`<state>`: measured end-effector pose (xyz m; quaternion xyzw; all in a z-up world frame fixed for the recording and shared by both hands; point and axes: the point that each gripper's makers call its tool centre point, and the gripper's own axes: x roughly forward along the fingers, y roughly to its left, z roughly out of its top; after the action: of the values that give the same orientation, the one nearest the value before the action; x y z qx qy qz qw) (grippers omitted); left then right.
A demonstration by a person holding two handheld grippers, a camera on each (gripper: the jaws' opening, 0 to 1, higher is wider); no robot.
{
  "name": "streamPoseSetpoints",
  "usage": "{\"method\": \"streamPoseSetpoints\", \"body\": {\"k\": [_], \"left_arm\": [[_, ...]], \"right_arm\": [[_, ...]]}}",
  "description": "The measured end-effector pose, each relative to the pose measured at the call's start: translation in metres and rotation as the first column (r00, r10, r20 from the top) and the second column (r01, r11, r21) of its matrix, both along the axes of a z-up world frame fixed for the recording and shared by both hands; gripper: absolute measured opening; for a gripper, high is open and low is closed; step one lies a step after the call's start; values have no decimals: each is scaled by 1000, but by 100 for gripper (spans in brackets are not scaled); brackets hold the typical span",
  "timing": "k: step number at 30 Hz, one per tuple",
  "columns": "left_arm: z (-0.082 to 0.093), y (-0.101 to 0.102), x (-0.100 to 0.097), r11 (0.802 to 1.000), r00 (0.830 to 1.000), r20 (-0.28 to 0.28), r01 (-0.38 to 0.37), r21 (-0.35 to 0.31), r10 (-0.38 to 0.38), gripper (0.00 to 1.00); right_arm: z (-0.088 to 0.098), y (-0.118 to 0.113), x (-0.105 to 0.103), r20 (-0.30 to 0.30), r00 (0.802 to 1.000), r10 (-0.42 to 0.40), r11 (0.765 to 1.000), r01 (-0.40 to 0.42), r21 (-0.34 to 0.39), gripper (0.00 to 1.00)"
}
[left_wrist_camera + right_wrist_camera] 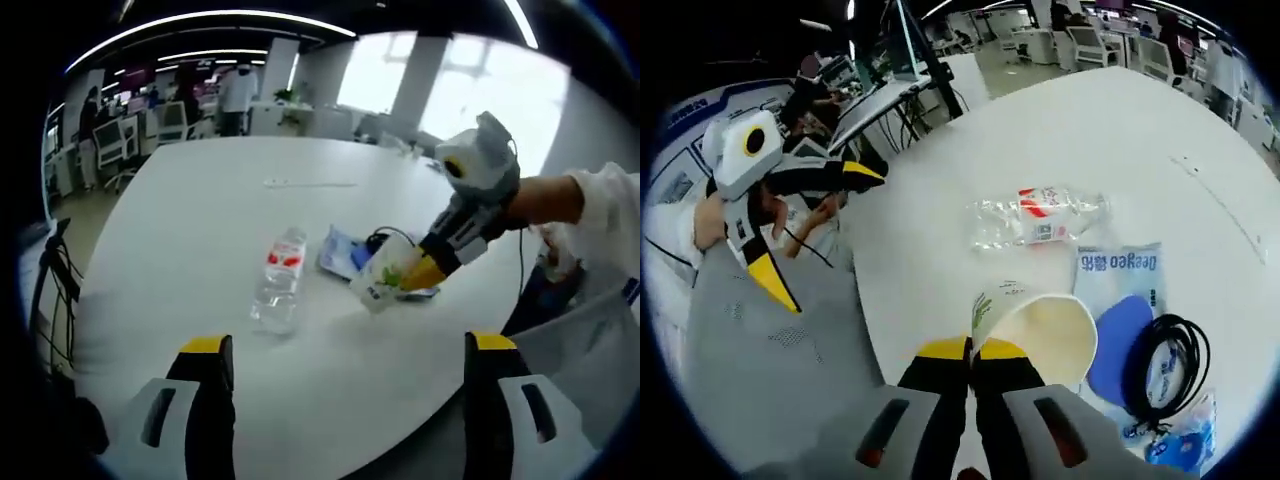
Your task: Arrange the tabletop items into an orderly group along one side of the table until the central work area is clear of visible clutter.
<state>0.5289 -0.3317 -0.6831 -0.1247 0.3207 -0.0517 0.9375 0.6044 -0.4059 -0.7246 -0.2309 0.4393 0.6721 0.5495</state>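
The jaws of the right gripper [971,352] are being pressed together on the rim of a paper cup [1040,330], so the cup is being held by its wall with the open mouth turned toward the camera. In the left gripper view the same cup [385,275] is being kept tilted, low over the table [200,200]; whether its base is touching the surface cannot be told. The grip on the rim is probably chosen because the cup is light and thin.

The left gripper [350,365] is being held wide open and empty near the table edge, perhaps being kept ready for the next item.

Just beside the cup, a clear plastic bottle [1035,220] with a red label is lying on its side. A blue and white packet [1120,275] is lying flat next to the cup, with a blue round thing [1120,345] and a coiled black cable [1170,370] on it. These items are being left loosely near the middle and right part of the table, so the grouping along one side is judged as not yet done.
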Motion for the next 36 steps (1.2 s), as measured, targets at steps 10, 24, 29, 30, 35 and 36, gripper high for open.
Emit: {"method": "streamPoseSetpoints", "body": {"k": [10, 24, 29, 30, 35, 36], "left_arm": [[-1, -1, 1, 1000, 1000, -1, -2, -22, 2, 93], [-1, -3, 2, 999, 1000, -5, 3, -33, -3, 93], [0, -3, 2, 999, 1000, -3, -1, -35, 1, 93], [0, -3, 2, 999, 1000, -3, -1, -35, 1, 93], [-3, -4, 1, 999, 1000, -12, 2, -42, -3, 93], [-4, -5, 0, 999, 1000, -14, 3, -45, -3, 93]], "right_arm": [[-16, -12, 3, 199, 927, 318, 939, -279, -202, 0], [-32, -21, -9, 250, 788, 562, 813, -471, -342, 0], [-29, -22, -11, 263, 733, 627, 768, -524, -368, 0], [-29, -22, -11, 263, 729, 632, 764, -531, -367, 0], [-35, -23, -9, 271, 675, 686, 718, -568, -402, 0], [-36, -25, -8, 276, 652, 707, 698, -579, -421, 0]]}}
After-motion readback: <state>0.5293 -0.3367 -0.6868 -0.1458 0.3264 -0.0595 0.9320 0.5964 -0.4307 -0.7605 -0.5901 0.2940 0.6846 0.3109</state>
